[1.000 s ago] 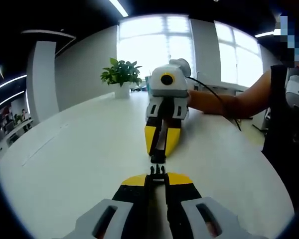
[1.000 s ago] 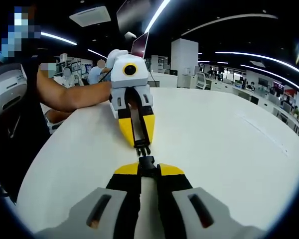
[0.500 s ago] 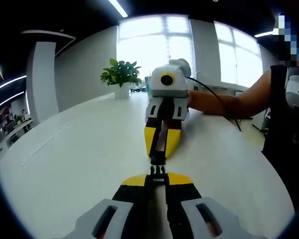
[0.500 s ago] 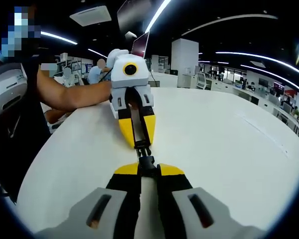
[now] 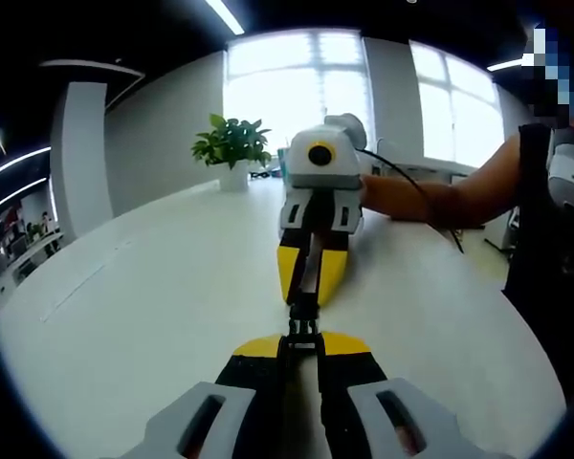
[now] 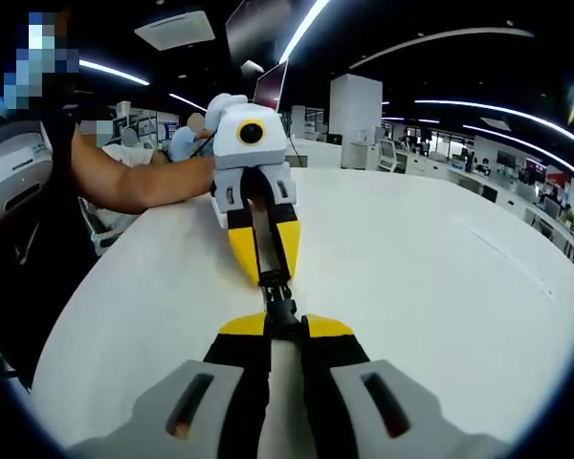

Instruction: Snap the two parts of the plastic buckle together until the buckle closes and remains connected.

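The black plastic buckle is in two parts. My left gripper [image 5: 301, 342] is shut on the pronged part [image 5: 301, 331] low in the left gripper view. My right gripper [image 5: 303, 295] faces it tip to tip, shut on the socket part [image 5: 304, 309]. The two parts touch end to end, prongs entering the socket. In the right gripper view my right gripper [image 6: 278, 323] holds the socket part [image 6: 280, 310], and the left gripper [image 6: 268, 277] opposite holds the pronged part [image 6: 274, 290]. Whether the buckle has locked cannot be told. Both hover just over the white table [image 5: 143, 287].
A potted plant [image 5: 232, 143] stands at the table's far end by the windows. A person's forearm [image 5: 430, 199] reaches in from the right, and the other forearm [image 6: 134, 182] from the left. The table edge [image 5: 517, 335] curves close on that side. Office desks [image 6: 402, 153] lie beyond.
The small gap between the two buckle parts has closed: the grippers moved toward each other and the parts now touch and overlap.
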`<state>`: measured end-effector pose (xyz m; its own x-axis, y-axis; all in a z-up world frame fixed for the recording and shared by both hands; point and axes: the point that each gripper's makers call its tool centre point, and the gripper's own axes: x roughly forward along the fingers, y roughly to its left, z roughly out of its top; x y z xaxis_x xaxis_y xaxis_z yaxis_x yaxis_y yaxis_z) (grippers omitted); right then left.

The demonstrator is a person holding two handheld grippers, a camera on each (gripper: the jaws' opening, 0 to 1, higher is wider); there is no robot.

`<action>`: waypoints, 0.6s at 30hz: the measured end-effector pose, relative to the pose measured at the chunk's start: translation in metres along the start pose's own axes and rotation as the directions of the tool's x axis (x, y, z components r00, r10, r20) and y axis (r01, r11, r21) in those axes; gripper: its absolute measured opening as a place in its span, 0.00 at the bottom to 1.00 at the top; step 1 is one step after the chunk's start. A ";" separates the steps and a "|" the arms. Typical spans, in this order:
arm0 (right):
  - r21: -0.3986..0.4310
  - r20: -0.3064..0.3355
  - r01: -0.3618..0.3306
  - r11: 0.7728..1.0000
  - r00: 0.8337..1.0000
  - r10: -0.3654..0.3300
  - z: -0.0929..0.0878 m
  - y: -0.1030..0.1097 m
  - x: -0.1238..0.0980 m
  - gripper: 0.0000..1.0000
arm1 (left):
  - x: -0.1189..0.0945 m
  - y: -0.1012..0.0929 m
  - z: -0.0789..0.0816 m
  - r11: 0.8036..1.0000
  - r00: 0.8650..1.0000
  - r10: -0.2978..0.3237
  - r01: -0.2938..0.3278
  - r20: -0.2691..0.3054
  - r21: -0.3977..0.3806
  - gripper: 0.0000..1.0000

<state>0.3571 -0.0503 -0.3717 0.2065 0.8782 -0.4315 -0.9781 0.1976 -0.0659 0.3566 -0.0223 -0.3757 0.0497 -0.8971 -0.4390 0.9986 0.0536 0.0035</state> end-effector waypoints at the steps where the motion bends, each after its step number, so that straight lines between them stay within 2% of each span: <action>1: 0.000 0.000 -0.001 1.000 1.000 0.001 0.000 0.000 0.000 0.10 | 0.000 0.000 0.000 1.000 1.000 0.001 -0.001 -0.001 0.002 0.10; 18: 0.001 0.001 -0.003 1.000 1.000 0.003 0.000 0.001 0.001 0.10 | 0.001 -0.002 0.001 1.000 1.000 0.001 -0.001 -0.001 0.015 0.10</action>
<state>0.3562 -0.0495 -0.3718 0.2033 0.8791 -0.4311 -0.9787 0.1953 -0.0633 0.3550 -0.0238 -0.3757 0.0510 -0.8964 -0.4403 0.9987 0.0483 0.0174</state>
